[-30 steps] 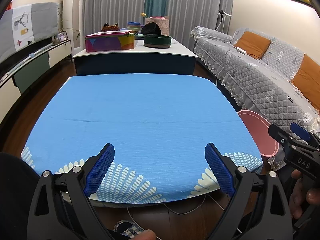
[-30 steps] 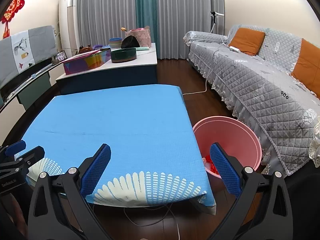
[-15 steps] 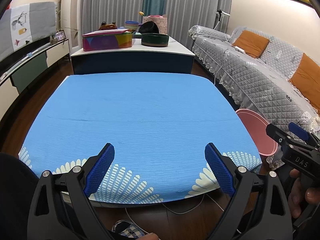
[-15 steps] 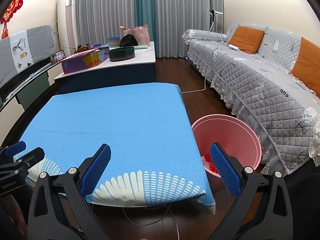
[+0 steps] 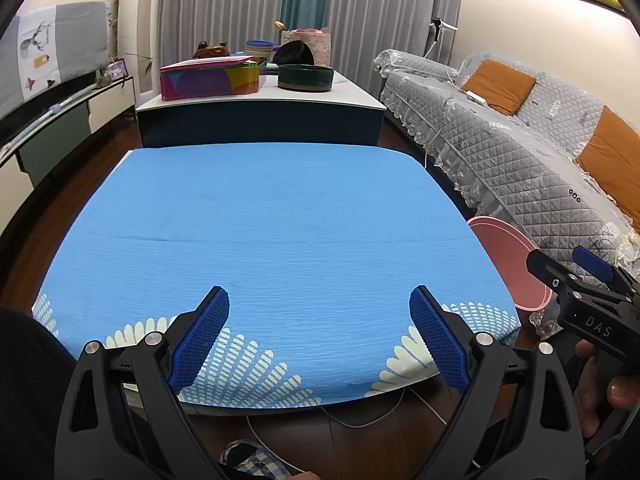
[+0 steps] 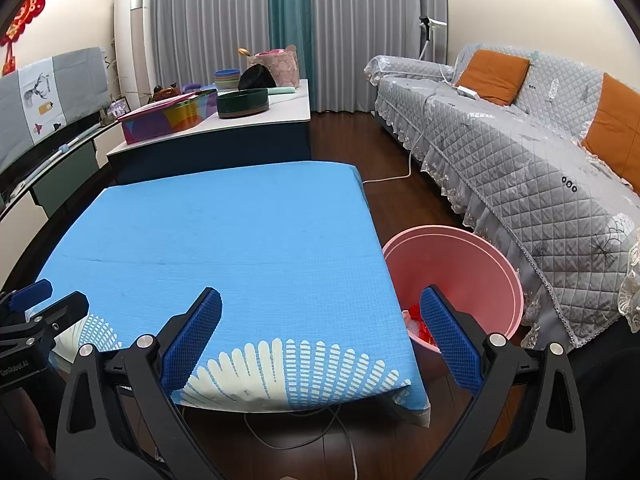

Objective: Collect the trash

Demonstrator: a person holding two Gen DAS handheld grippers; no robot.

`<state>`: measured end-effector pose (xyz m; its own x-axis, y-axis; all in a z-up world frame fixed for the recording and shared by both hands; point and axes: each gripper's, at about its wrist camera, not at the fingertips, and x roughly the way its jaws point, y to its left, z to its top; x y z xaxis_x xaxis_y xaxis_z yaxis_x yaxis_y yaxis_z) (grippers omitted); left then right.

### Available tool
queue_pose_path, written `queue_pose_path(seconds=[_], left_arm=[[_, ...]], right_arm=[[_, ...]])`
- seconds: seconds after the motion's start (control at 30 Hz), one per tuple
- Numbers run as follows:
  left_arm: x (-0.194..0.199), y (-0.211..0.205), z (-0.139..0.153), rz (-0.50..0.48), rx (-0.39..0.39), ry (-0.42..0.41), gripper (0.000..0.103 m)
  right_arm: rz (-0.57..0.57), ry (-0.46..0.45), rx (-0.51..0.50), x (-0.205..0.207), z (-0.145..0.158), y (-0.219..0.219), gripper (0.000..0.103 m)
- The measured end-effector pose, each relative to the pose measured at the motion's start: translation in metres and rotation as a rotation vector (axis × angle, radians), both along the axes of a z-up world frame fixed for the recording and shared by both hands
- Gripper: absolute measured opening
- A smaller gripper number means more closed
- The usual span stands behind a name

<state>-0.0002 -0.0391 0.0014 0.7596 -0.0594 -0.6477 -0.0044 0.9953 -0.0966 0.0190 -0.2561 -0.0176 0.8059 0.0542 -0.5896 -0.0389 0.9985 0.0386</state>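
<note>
A pink bin (image 6: 472,264) stands on the floor at the right of the table with the blue cloth (image 6: 224,240); red and white trash (image 6: 416,322) lies in its bottom. The bin's rim also shows in the left wrist view (image 5: 508,256). My left gripper (image 5: 319,332) is open and empty over the near edge of the blue cloth (image 5: 272,224). My right gripper (image 6: 320,334) is open and empty over the cloth's near right corner, its right finger in front of the bin. No trash shows on the cloth.
A grey quilted sofa (image 6: 520,152) with orange cushions runs along the right. A white-topped cabinet (image 5: 260,100) behind the table carries a colourful box (image 5: 208,78), a dark green bowl (image 5: 306,76) and other items. A cable (image 6: 340,432) lies on the wood floor under the table.
Both views have drifted slightly; the grippers stay open and empty, and nothing on the table or in the bin has moved.
</note>
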Motion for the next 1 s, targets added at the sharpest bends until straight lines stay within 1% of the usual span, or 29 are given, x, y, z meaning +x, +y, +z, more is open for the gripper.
queue_pose_path(seconds=[0.8,1.0], left_arm=[[0.0007,0.0002,-0.0008,-0.01,-0.003,-0.003,0.089],[0.0016,0.0012,-0.0008,-0.015,-0.006,-0.018,0.089]], right_arm=[[0.003,0.007,-0.004,0.0007,-0.0029,0.0021,0.098],[0.004,0.007,-0.004,0.0008,-0.0036,0.0029,0.098]])
